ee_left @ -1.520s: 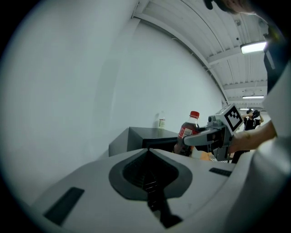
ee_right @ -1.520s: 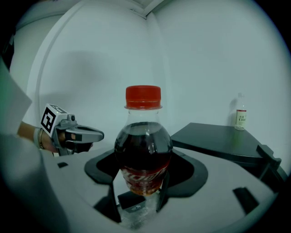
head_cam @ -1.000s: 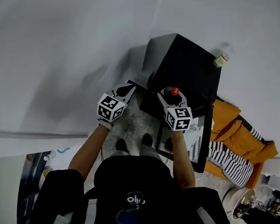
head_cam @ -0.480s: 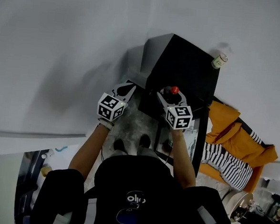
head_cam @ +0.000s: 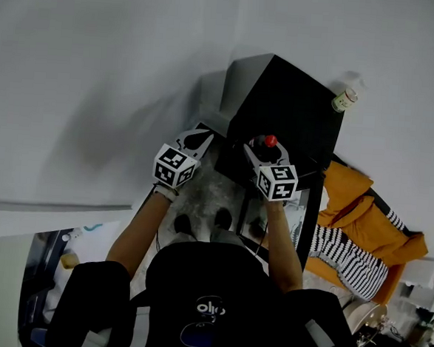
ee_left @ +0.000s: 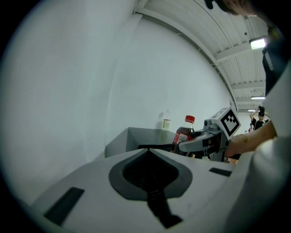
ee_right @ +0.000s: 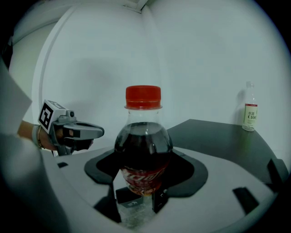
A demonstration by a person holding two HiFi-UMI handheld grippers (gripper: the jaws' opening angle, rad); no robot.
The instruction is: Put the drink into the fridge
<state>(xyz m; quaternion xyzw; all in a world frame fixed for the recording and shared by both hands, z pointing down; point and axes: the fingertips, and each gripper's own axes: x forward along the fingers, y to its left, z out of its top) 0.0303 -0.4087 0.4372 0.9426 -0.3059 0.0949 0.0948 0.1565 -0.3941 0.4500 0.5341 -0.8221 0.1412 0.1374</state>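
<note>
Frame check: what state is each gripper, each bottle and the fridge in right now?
Left gripper: shut, empty.
Right gripper: shut on the cola bottle.
Cola bottle: upright, red cap on.
Fridge: door open.
Small bottle: upright on the fridge top.

We find the head view high above the person [head_cam: 208, 302], facing steeply down; the black fridge [head_cam: 288, 115] lies at one o'clock, some way off. The left gripper view rides low behind the left gripper [ee_left: 149, 152], facing forward and slightly upward, with the wall [ee_left: 68, 91] close at nine o'clock. The right gripper view sits just behind the right gripper [ee_right: 136, 193], with the drink [ee_right: 143, 145] at very close range in its centre. All three views share the fridge top and the small bottle [head_cam: 344, 100] standing on it. Each gripper view catches the other gripper, at three and nine o'clock respectively.
</note>
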